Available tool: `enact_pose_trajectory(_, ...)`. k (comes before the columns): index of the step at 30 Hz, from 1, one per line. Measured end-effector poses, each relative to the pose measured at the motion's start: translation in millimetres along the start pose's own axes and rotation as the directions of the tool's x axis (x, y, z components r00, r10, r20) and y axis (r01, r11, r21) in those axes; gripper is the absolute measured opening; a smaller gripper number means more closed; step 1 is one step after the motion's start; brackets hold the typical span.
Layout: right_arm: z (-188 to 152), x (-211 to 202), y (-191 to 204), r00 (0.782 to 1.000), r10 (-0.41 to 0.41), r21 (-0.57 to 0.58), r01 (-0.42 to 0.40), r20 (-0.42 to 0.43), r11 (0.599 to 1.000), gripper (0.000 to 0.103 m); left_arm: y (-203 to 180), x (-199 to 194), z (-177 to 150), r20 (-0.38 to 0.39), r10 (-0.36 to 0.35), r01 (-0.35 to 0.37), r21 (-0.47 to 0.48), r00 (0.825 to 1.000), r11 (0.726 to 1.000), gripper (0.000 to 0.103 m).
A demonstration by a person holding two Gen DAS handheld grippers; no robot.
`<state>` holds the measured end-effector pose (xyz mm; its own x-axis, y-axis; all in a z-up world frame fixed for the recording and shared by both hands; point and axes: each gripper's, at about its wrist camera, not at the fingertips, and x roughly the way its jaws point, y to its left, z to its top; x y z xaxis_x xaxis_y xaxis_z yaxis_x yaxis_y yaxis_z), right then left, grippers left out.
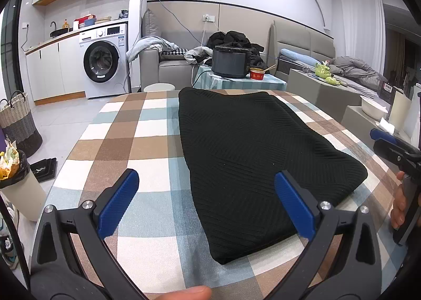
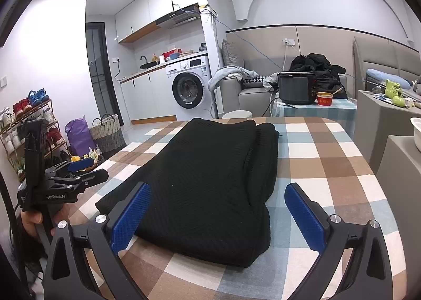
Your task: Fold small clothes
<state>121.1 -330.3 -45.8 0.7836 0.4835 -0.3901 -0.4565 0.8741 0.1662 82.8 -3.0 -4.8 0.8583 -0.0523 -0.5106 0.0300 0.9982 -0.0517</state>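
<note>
A black ribbed knit garment (image 1: 252,158) (image 2: 210,176) lies folded into a long strip on the checked tablecloth (image 1: 147,142) (image 2: 323,158). My left gripper (image 1: 206,181) hangs open just short of its near left end, nothing between the blue pads (image 1: 118,202). My right gripper (image 2: 218,192) is also open over the garment's near right end, its left pad (image 2: 130,217) low beside the cloth's edge; whether it touches I cannot tell. Each gripper shows in the other's view: the right one (image 1: 394,147) at the right edge, the left one (image 2: 79,171) at the left.
Behind the table stands a small side table with a black cooker (image 1: 230,62) (image 2: 296,87) and a red cup (image 1: 256,73). A sofa with clothes, a washing machine (image 1: 105,63) (image 2: 189,87), a woven basket (image 1: 17,118) and a shoe rack (image 2: 29,126) surround it.
</note>
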Motion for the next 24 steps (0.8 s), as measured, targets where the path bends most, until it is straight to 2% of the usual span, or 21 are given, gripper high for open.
enact_pose_trajectory(24,0.1,-0.2,1.8,1.0,-0.001,0.0,0.001,-0.001,1.0,0.103,-0.2,-0.1,0.0,0.001,0.0,0.0,0.0,1.0,1.0,0.103)
